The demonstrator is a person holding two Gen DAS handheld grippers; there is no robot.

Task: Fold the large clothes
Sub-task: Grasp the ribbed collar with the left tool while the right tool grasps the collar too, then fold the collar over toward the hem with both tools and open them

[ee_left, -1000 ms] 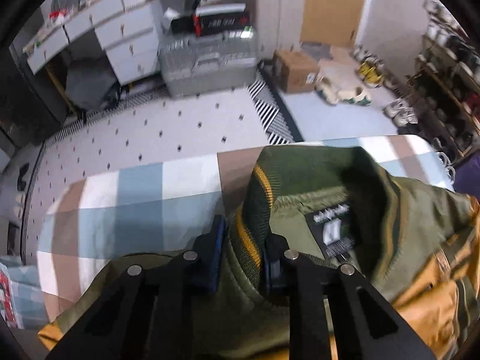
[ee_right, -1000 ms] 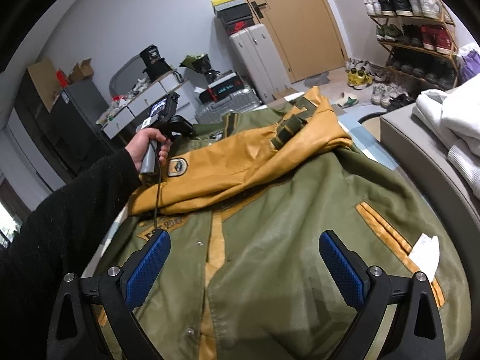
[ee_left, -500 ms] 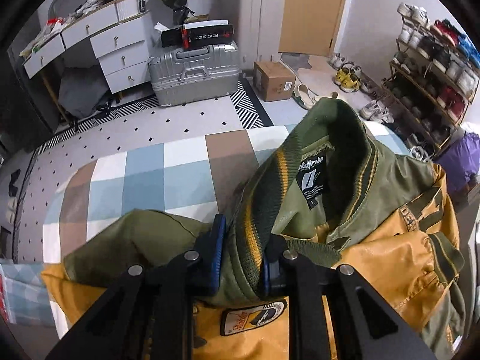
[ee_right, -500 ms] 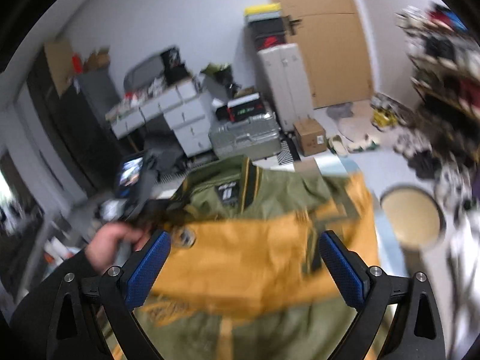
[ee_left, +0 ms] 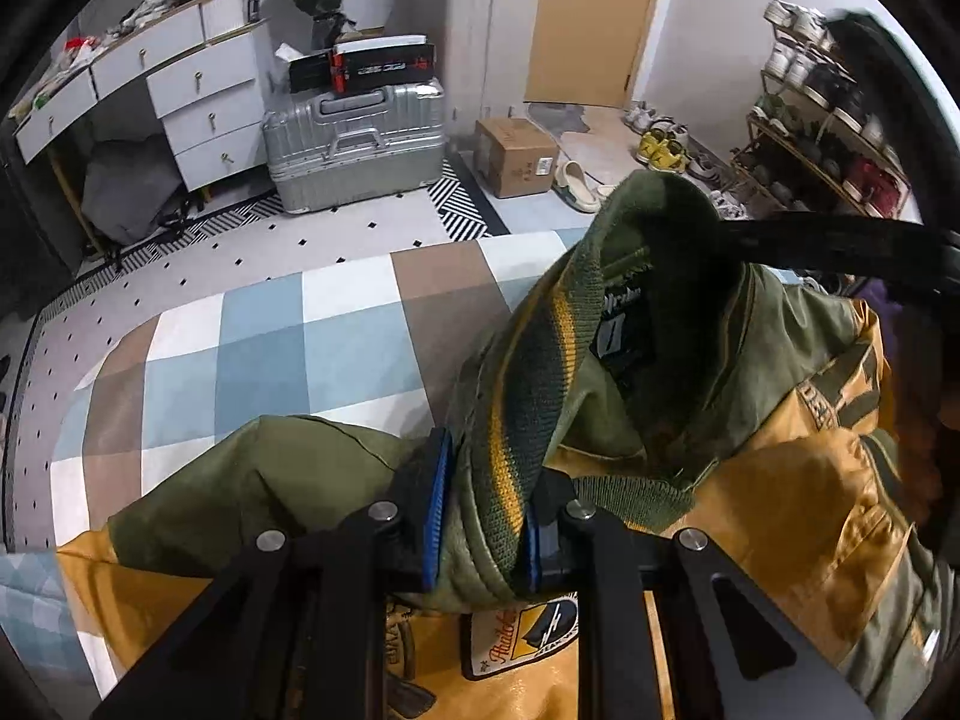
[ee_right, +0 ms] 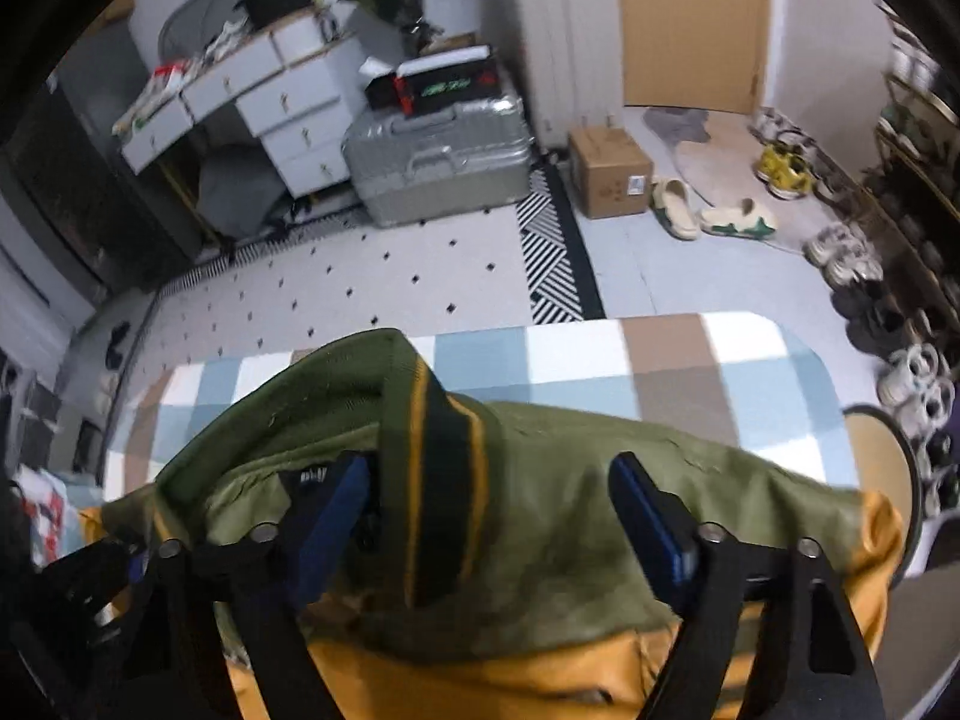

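On checked bedcover (ee_left: pixel 258 348), left tool (ee_left: pixel 480 516) clamping jacket collar (ee_left: pixel 528 408), right tool (ee_right: pixel 486 510) closing astride collar, not pinching

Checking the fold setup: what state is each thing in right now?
Jacket: bunched on the checked cover.
Collar: raised, pinched.
Left tongs: shut on the collar.
Right tongs: open, just been closing, straddling the collar, pads not pressing.
Silver case: closed.

Silver ribbed hard-shell suitcase (ee_left: pixel 354 144) lying flat at the spotted rug's far edge; brown cardboard box (ee_left: pixel 515 157) near its corner; white drawer unit (ee_right: pixel 288 114) behind.
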